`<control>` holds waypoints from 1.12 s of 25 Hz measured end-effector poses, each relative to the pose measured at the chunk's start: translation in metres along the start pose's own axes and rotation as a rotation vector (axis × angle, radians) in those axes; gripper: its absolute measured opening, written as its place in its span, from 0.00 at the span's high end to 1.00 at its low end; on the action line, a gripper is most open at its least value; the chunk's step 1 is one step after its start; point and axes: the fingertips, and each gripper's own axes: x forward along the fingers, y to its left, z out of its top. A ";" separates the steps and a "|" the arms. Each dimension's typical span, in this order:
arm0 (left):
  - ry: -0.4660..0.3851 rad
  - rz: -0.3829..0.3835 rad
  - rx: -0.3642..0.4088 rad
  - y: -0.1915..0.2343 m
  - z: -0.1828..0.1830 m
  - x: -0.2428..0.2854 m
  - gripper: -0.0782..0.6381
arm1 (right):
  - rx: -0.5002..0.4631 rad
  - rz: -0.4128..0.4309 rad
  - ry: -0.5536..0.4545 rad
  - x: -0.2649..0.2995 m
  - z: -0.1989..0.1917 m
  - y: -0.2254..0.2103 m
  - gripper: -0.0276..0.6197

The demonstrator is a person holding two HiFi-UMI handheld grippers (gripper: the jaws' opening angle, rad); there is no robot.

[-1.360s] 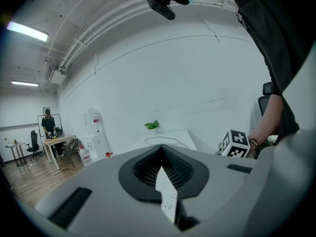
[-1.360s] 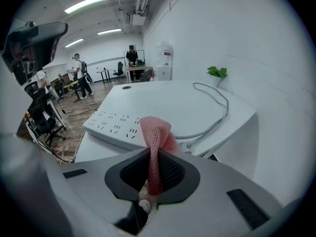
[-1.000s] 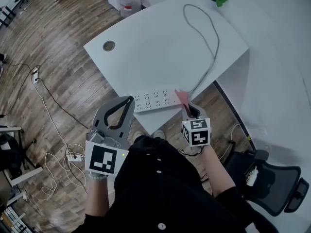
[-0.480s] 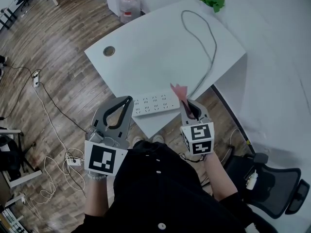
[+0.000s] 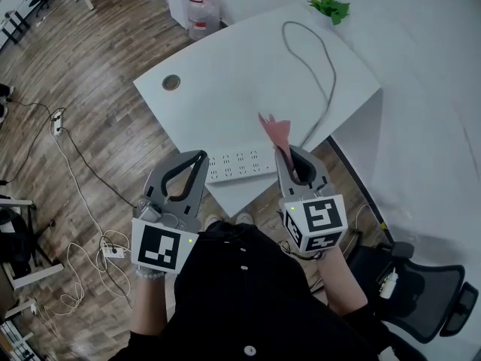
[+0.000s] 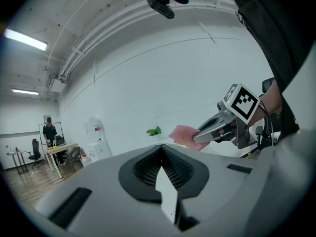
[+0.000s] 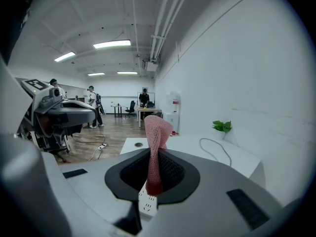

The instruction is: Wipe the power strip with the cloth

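Observation:
A white power strip (image 5: 239,164) lies on the white table (image 5: 248,74) close to its front edge, and its grey cable (image 5: 325,59) loops off to the back. My right gripper (image 5: 289,153) is shut on a pink cloth (image 5: 273,130), which it holds up in the air past the strip's right end. From the right gripper view the cloth (image 7: 157,141) sticks up between the jaws, with the strip (image 7: 146,202) below. My left gripper (image 5: 197,158) is shut with nothing in it and hovers at the strip's left end, off the table's edge.
A small plant (image 5: 331,1) stands at the table's far corner and a cable port (image 5: 170,82) sits at its left. Water jugs (image 5: 204,10) stand behind the table. Loose cables (image 5: 75,171) run over the wood floor at left. An office chair (image 5: 421,292) is at lower right.
My right gripper has risen with the cloth, lifting it off the right end of the power strip. The left gripper has stayed where it was.

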 end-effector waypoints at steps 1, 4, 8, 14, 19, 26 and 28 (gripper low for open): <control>0.000 0.001 0.000 0.000 0.000 0.000 0.87 | 0.004 0.006 -0.013 -0.001 0.004 0.001 0.87; 0.000 0.005 0.002 0.001 0.000 -0.001 0.87 | 0.012 0.015 -0.034 -0.003 0.011 0.002 0.87; -0.004 0.008 0.003 0.003 0.000 -0.002 0.87 | 0.007 0.015 -0.035 -0.002 0.013 0.005 0.87; 0.001 0.008 0.003 0.006 -0.002 -0.001 0.87 | -0.003 0.022 -0.028 0.003 0.013 0.008 0.87; -0.002 0.008 0.001 0.006 -0.001 -0.001 0.87 | -0.010 0.021 -0.022 0.003 0.013 0.008 0.87; 0.003 0.001 -0.002 0.004 -0.003 0.001 0.87 | -0.016 0.021 -0.022 0.002 0.012 0.008 0.87; 0.004 0.003 -0.007 0.005 -0.003 0.000 0.87 | -0.013 0.027 -0.025 0.002 0.012 0.010 0.87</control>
